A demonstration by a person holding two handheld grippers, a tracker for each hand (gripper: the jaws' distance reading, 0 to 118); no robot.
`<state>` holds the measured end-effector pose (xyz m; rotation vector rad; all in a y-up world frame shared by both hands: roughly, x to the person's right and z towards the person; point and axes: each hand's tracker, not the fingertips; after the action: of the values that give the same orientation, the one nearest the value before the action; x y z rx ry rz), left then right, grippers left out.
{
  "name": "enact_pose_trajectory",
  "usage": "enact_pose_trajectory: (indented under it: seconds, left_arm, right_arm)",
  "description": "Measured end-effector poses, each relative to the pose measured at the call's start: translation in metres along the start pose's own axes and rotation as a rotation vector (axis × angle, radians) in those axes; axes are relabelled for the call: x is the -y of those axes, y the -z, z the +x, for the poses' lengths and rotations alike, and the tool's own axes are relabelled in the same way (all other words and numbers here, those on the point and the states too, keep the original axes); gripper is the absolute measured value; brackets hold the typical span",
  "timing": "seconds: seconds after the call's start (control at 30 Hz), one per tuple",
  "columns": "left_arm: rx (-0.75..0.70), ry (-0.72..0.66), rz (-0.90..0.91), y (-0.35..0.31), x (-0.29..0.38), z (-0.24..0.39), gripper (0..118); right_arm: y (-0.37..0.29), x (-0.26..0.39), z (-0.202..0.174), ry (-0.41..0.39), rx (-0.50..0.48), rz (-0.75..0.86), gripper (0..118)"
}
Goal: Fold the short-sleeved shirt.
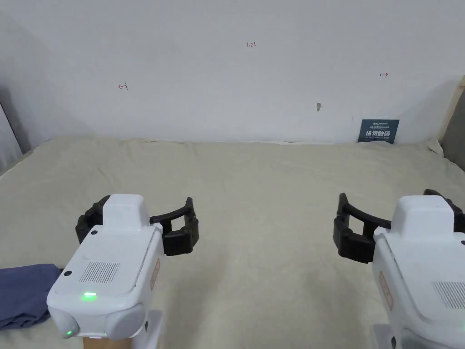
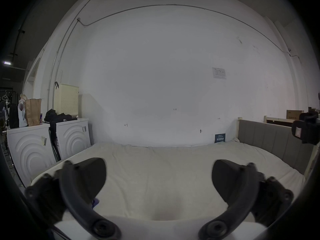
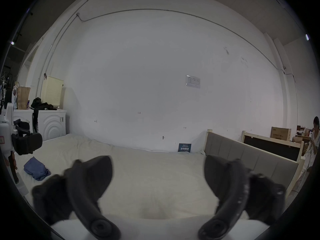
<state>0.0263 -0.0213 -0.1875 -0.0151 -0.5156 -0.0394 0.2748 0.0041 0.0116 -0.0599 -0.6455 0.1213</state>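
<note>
Left gripper (image 1: 136, 222): we see it at the lower left of the head view, above the bed, jaws spread wide with nothing between them.
Right gripper (image 1: 395, 222): at the lower right of the head view, jaws likewise wide apart and holding nothing.
Shirt (image 1: 22, 295): we find the blue shirt bunched at the far lower left edge of the head view, lying on the bed just left of the left gripper; neither gripper touches it.
Bed (image 1: 254, 181): cream cover, running to the white wall (image 1: 227, 68).
Sign (image 1: 378, 131): small and dark, at the wall's foot, right of centre.

Blue shirt (image 1: 22, 293), cream bedcover (image 1: 254, 191), white wall (image 1: 227, 82)
</note>
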Motion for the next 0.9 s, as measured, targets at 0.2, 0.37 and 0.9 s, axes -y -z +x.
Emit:
enact_pose_trajectory:
  seconds: [0.2,0.37,0.9]
  left_arm:
    - [-0.014,0.01,0.022,-0.0017,-0.0002,0.002,118]
    - [-0.015,0.006,0.02,-0.0012,0.0005,0.0033,118]
    - [-0.012,0.018,0.027,-0.002,0.0007,0.0047,118]
  right_arm:
    - [-0.0014,0.0009,-0.0008,-0.009,0.017,0.019,118]
    - [-0.0008,0.0013,0.0002,-0.001,0.015,0.017,118]
    - [-0.0005,0.0003,0.0012,0.001,0.006,0.023,118]
